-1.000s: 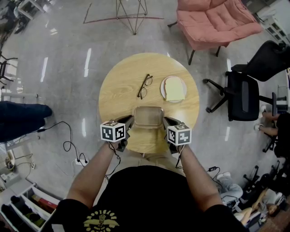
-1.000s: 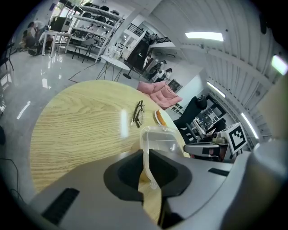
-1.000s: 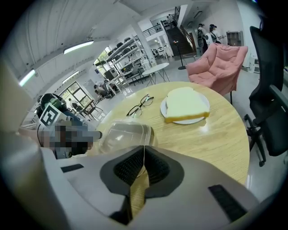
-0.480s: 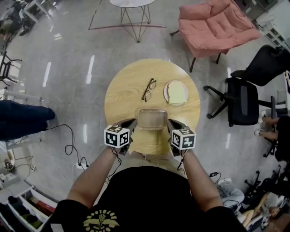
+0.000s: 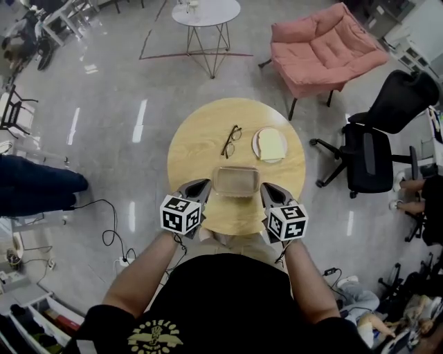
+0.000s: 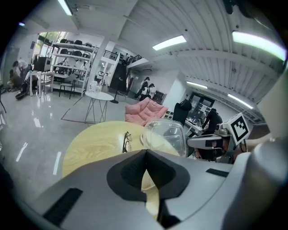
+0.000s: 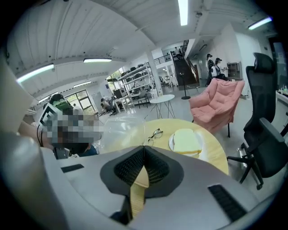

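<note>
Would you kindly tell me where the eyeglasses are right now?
In the head view the eyeglasses lie on the round table, just left of the bread plate, beyond the clear container.

Bright, even indoor light falls from long white ceiling strip lamps (image 7: pixel 182 11), which blow out to glare in both gripper views. The glossy grey floor (image 5: pixel 104 104) carries streaked reflections, and the clear plastic container (image 6: pixel 168 134) shows a pale sheen. Shadows are soft. Both gripper views bow strongly towards dark, vignetted rims
</note>
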Demonstrator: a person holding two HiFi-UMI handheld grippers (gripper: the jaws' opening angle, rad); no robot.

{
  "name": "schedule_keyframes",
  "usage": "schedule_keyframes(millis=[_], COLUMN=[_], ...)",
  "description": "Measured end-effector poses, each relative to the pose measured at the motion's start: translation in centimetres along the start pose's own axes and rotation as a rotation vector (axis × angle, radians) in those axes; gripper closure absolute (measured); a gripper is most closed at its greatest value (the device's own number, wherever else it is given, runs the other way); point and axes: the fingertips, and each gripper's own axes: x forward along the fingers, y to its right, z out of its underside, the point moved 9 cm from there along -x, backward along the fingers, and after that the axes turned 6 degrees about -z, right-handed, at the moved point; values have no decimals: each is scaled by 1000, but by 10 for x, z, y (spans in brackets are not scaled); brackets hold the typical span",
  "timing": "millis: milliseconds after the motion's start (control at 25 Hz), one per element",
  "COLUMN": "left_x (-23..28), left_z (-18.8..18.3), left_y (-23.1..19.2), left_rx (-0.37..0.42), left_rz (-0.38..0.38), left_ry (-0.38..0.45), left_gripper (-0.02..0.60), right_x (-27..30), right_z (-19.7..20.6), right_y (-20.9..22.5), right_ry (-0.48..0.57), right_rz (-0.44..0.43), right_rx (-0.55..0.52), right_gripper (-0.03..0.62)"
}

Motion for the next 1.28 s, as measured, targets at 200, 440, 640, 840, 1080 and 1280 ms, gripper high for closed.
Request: schedule_keyframes(millis=[200, 440, 640, 840, 1080, 1280], left_x=[-29, -65, -90, -111, -129, -149], left_z=[-26, -53, -76, -96, -112, -127], left_y=[12, 31, 45, 57, 62, 66], left_rx=[51, 115, 179, 237, 275, 294], left_rz=[0, -4, -15, -16, -25, -32], left_ry=[95, 202, 283, 351, 405, 453], left_gripper=[566, 566, 566, 566, 566, 566], right_x=[-27, -60, -82, -100, -116, -127], right_z=[-25, -54, -72, -88, -105, -125], right_y=[-22, -45, -59, -71, -88, -102], right_ry=[80, 179, 238, 285, 324, 363], right_rz=[20, 36, 58, 75, 91, 92], right_rx=[-66, -118, -164, -196, -251, -300], right_gripper=[579, 579, 580, 580, 580, 580])
